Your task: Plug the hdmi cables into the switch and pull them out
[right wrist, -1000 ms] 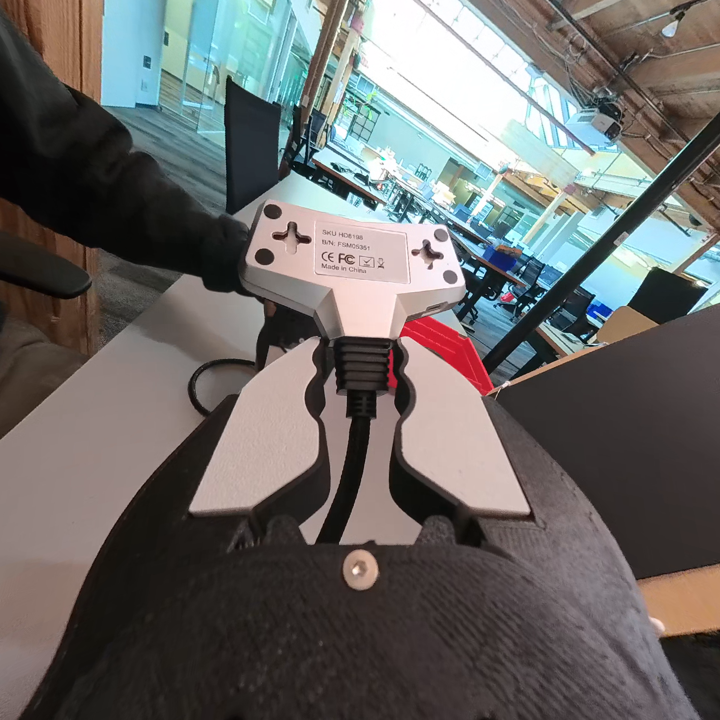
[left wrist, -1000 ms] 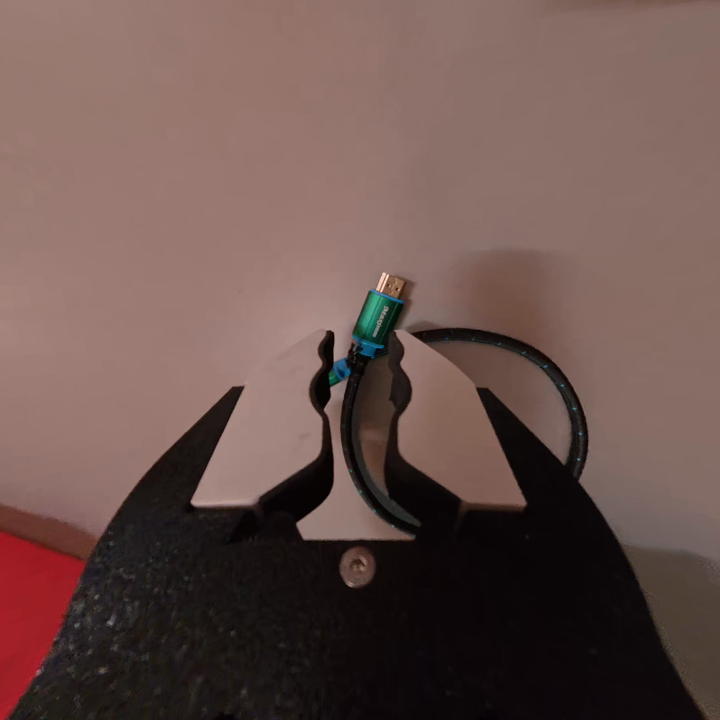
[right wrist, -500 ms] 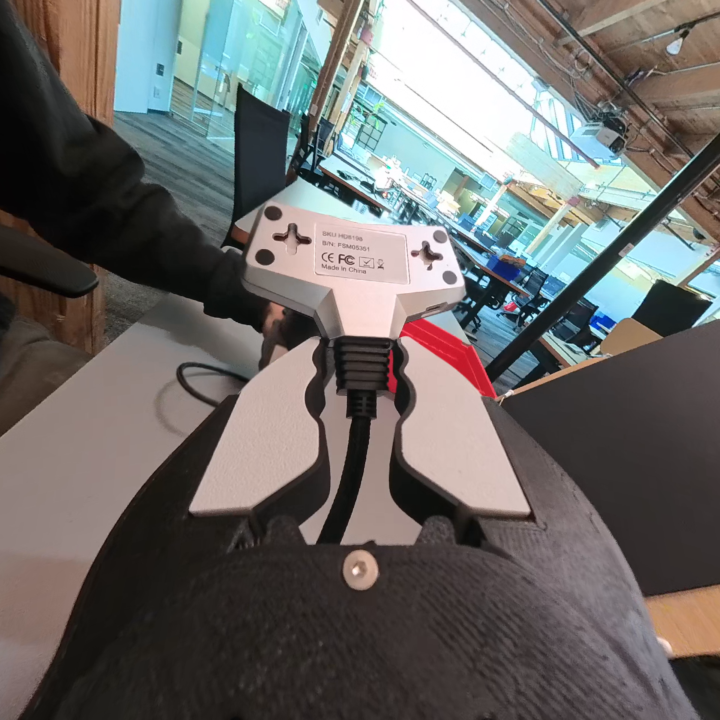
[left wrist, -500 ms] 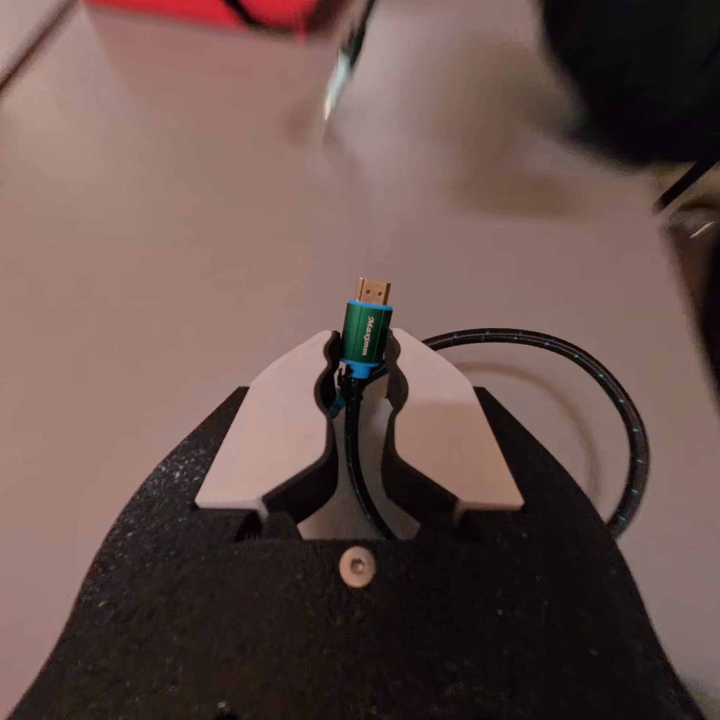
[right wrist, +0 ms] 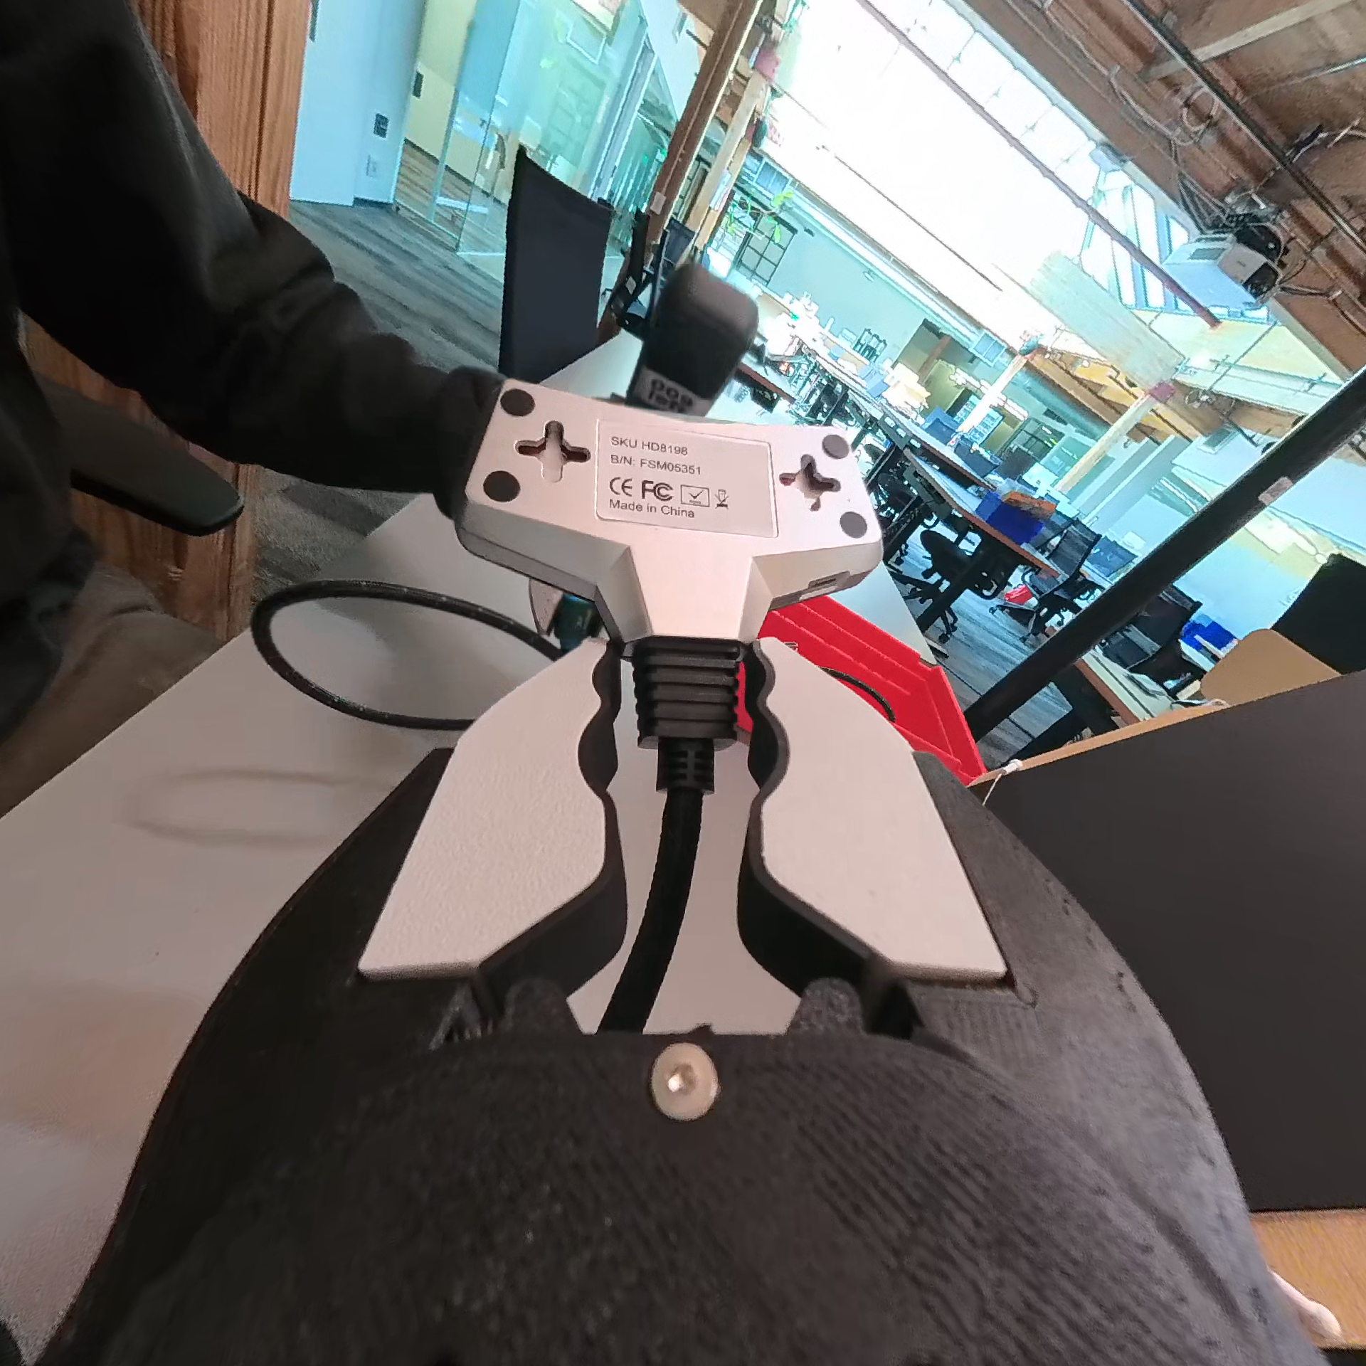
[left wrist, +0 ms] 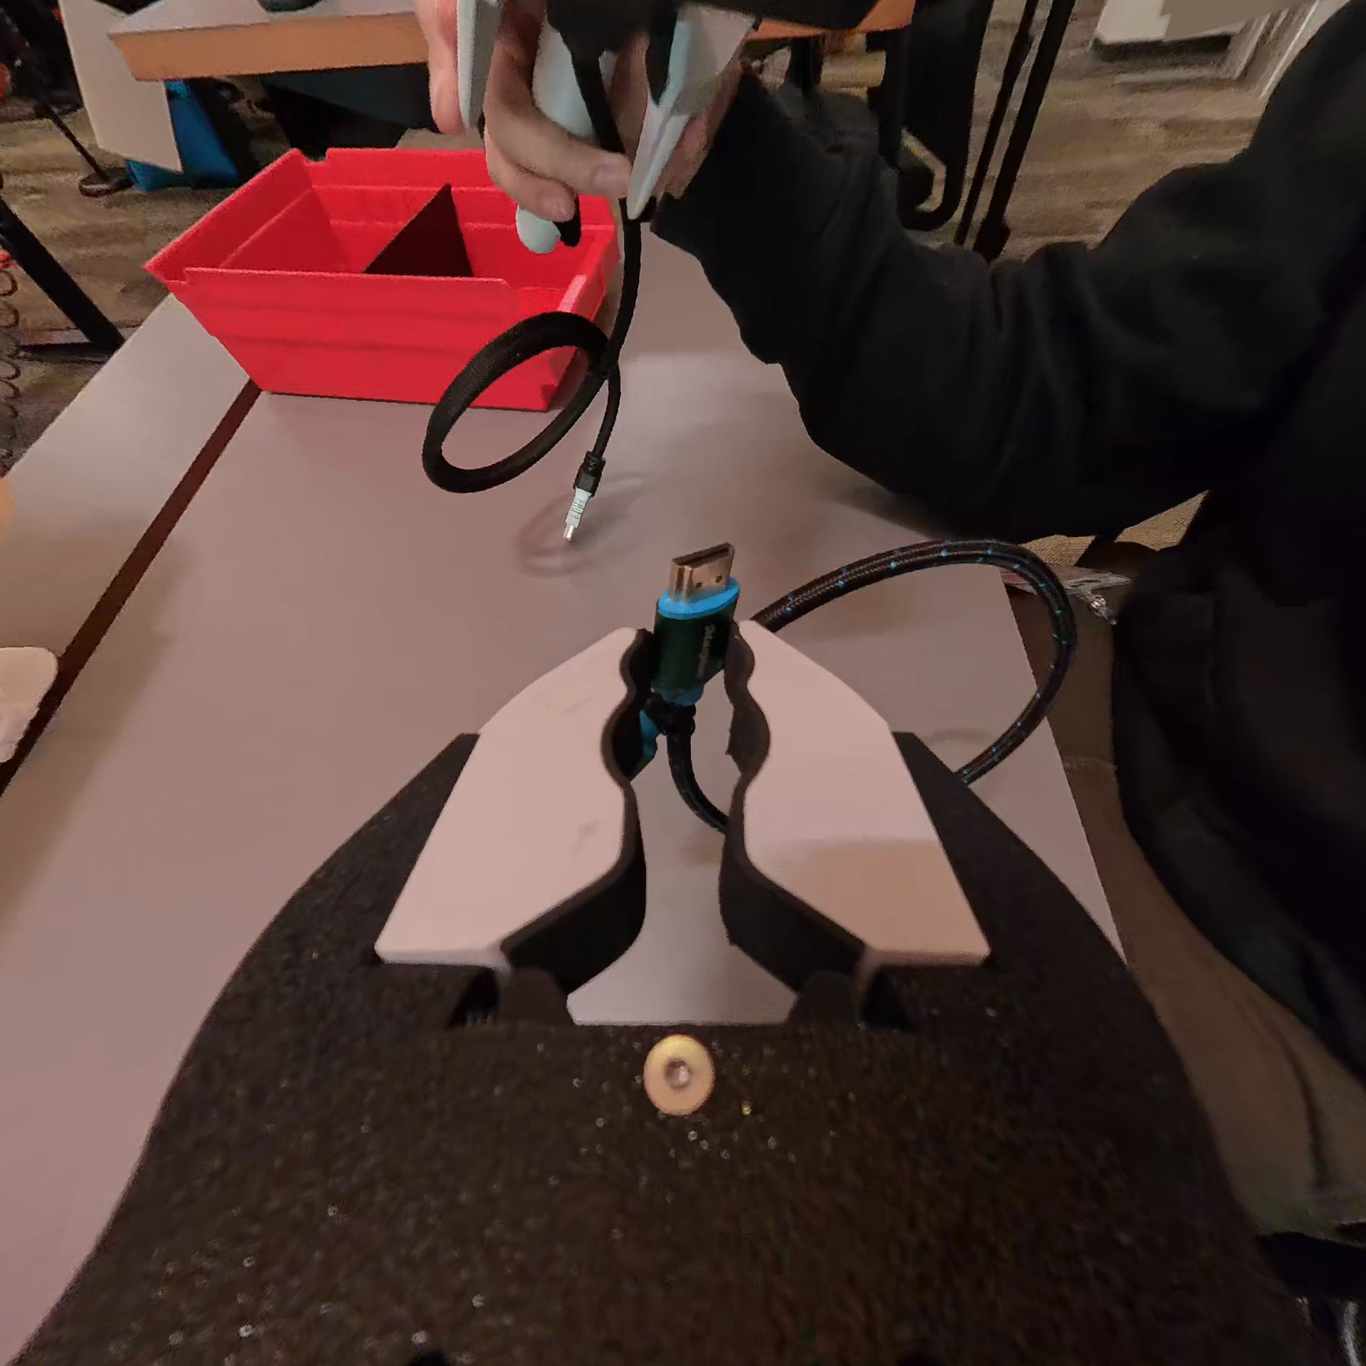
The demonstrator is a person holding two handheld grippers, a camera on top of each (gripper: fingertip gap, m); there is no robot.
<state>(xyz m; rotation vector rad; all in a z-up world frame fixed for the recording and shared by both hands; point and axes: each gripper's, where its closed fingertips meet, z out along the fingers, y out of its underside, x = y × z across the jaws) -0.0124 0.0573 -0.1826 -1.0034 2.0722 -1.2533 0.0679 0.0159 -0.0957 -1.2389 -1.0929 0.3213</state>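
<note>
My left gripper is shut on the green-and-blue HDMI plug, whose gold tip points up and away. Its braided black cable loops off to the right. My right gripper is shut on the ribbed black strain relief of the silver switch, held above the table with its labelled underside towards the camera. In the left wrist view the switch's own black cable hangs in a loop from the right gripper, its small plug just above the table. The switch's ports are hidden.
A red bin stands at the far end of the table. A black-sleeved arm crosses the right side. In the right wrist view, a black board stands at right and the left gripper's dark body rises behind the switch.
The left gripper has tilted up from the bare table, and the red bin and the right hand now show. In the right wrist view the left arm has risen behind the switch.
</note>
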